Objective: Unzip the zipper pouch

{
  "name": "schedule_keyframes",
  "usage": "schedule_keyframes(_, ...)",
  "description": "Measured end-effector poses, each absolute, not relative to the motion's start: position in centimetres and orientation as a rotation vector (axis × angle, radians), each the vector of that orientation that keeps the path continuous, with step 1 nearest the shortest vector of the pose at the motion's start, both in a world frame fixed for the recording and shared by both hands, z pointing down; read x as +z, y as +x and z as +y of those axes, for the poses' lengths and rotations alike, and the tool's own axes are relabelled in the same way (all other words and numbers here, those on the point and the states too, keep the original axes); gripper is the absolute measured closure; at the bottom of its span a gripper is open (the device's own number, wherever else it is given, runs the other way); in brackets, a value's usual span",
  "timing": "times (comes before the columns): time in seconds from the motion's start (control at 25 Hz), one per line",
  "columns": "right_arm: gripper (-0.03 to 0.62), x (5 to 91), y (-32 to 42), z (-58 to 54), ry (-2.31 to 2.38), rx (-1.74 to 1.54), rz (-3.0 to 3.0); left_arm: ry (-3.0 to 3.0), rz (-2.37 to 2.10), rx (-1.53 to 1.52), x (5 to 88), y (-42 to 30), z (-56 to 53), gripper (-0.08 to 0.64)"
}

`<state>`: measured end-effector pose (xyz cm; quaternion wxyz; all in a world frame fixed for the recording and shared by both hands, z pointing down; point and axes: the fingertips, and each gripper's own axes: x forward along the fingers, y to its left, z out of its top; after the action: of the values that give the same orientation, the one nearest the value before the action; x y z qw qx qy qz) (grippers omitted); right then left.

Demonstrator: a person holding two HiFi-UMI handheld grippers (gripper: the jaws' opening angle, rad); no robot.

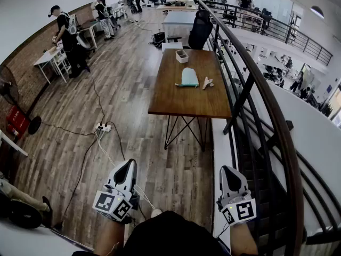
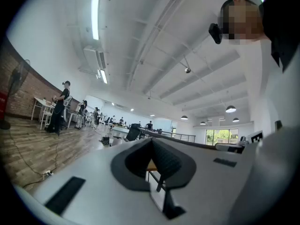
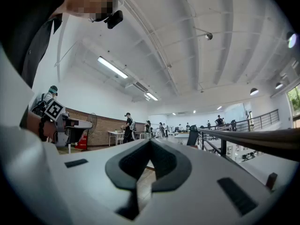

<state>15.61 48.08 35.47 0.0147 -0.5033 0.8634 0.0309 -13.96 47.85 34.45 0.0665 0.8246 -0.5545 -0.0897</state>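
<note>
Down at the person's waist, the left gripper [image 1: 127,167] and the right gripper [image 1: 228,172] are seen with jaws pressed together and nothing between them; each gripper's own view shows the closed tips against open room. Both are pointed forward over the wooden plank floor [image 1: 128,89].

Task item noted well apart from them: a pale teal flat zipper pouch [image 1: 189,77] lying on the brown wooden desk [image 1: 184,101], near the black stair railing [image 1: 250,84]. A small beige object [image 1: 207,82] lies just beside the pouch; a small open box [image 1: 181,56] stands farther back.

Task judged not yet begun. The desk should be approached first and the jaws opened on arrival. One end of the pouch is best pinned by one gripper while the zipper pull, too small to be made out from here, is taken by the other and drawn along the teeth.
</note>
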Motion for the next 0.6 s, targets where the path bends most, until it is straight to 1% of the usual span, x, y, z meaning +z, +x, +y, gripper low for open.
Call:
schedule_keyframes(0.28,0.6,35.6,13.5,48.8,-1.589,0.103,2.731,2.462,-1.659,-0.226,36.0,-16.3,48.4,0.548)
schedule_keyframes(0.6,0.598,36.7,12.8,48.0,-1.616,0.015,2.689,2.48,-1.605,-0.193,37.0,-16.9,47.3,0.548)
